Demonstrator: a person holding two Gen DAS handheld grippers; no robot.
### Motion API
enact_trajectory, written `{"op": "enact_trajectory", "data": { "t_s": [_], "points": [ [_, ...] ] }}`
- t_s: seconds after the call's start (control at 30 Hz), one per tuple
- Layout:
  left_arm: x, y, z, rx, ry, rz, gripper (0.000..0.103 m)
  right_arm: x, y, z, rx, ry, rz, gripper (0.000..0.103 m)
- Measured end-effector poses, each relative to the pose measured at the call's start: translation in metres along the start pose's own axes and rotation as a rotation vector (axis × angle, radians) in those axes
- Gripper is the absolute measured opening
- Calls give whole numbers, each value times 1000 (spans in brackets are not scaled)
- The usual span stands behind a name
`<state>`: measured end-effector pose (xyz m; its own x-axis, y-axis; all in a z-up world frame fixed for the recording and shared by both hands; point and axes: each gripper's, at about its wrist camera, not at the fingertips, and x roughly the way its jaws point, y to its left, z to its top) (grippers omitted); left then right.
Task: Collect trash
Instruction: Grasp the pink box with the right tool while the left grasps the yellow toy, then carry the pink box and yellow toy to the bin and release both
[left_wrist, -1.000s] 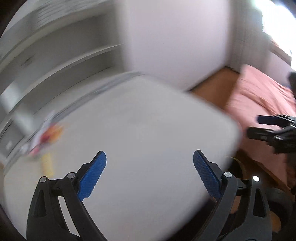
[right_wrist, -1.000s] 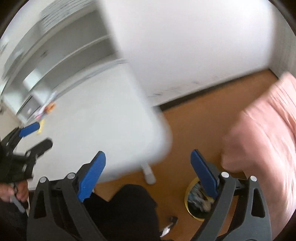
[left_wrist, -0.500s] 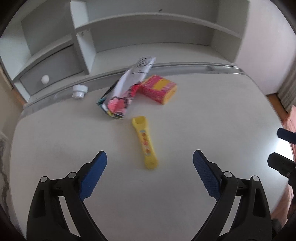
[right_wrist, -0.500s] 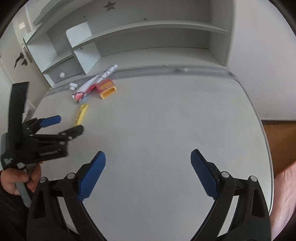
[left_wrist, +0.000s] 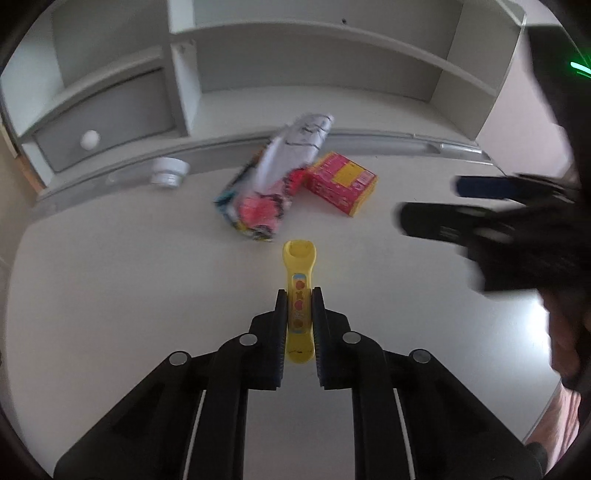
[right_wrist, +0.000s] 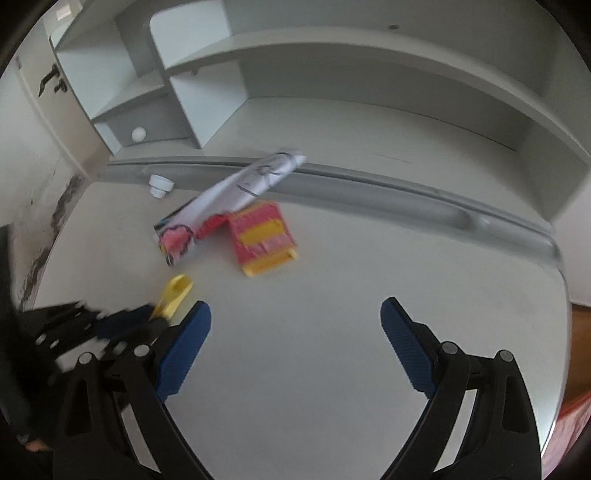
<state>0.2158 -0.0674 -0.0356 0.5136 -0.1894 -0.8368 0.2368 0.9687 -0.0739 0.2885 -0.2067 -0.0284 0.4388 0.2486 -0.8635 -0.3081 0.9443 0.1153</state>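
The left gripper (left_wrist: 298, 301) was closing on the yellow wrapper (left_wrist: 299, 284) — its long axis ran straight ahead between the pads — while the right gripper (right_wrist: 295, 325) gaped empty.

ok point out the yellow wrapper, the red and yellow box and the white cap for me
yellow wrapper (left_wrist: 299, 254): left wrist view, on its open far end beyond the fingers
red and yellow box (right_wrist: 263, 232): right wrist view, on its striped top face
white cap (left_wrist: 169, 172): left wrist view, on its round top
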Motion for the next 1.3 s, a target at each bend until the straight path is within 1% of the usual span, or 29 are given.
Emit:
{"op": "enact_trajectory", "data": {
  "t_s": [0.13,0.23,0.3,0.33,0.4,0.43,0.47,0.5,0.53,0.6,0.7,0.8,0.93,1.03,1.07,1.1,1.13,1.17,1.2,1.23,1.27,1.3],
  "points": [
    [-20,17,-9,-10,-26,-1,12,28,14,18,-24,35,8,90],
    [-28,29,-15,-15,-34,-1,12,40,20,27,-47,41,-13,90],
    [-32,38,-19,-23,-36,-2,12,45,22,32,-50,45,-21,86],
    [-33,42,-20,-25,-37,0,12,47,23,34,-52,47,-25,81],
    [-35,47,-22,-32,-37,1,12,50,26,36,-60,56,-29,75],
    [-34,49,-23,-33,-36,2,12,51,28,35,-67,59,-28,69],
    [-34,51,-23,-34,-36,3,12,52,31,34,-78,65,-32,57],
    [-34,51,-24,-37,-35,3,12,52,32,33,-83,65,-38,49],
    [-35,52,-25,-40,-35,0,12,50,35,32,-93,59,-47,44],
    [-38,51,-27,-43,-37,0,12,44,36,26,-86,61,-35,44],
    [-43,43,-29,-34,-47,-11,12,26,31,9,-64,33,-41,44],
    [-48,26,-30,-8,-55,-36,12,-1,17,-16,-17,7,-48,44],
    [-55,-15,-33,62,-74,-100,12,-49,-9,-70,54,-45,-94,44],
    [-57,-57,-38,129,-80,-163,12,-85,-35,-120,122,-80,-137,44],
    [-57,-78,-41,160,-79,-195,12,-97,-46,-140,155,-92,-154,44],
    [-59,-92,-43,178,-81,-216,12,-106,-55,-153,181,-102,-167,44],
    [-59,-107,-45,200,-83,-244,12,-120,-68,-174,225,-119,-196,44],
    [-61,-130,-49,230,-87,-294,12,-133,-81,-195,266,-134,-228,44],
    [-61,-143,-52,250,-89,-319,12,-142,-90,-210,294,-143,-249,44],
    [-61,-159,-55,277,-89,-341,12,-153,-100,-231,341,-158,-282,44],
    [-60,-185,-60,321,-88,-368,12,-163,-111,-248,378,-165,-304,44],
    [-60,-202,-64,348,-90,-388,12,-176,-127,-274,437,-170,-332,44]
  ]
}}
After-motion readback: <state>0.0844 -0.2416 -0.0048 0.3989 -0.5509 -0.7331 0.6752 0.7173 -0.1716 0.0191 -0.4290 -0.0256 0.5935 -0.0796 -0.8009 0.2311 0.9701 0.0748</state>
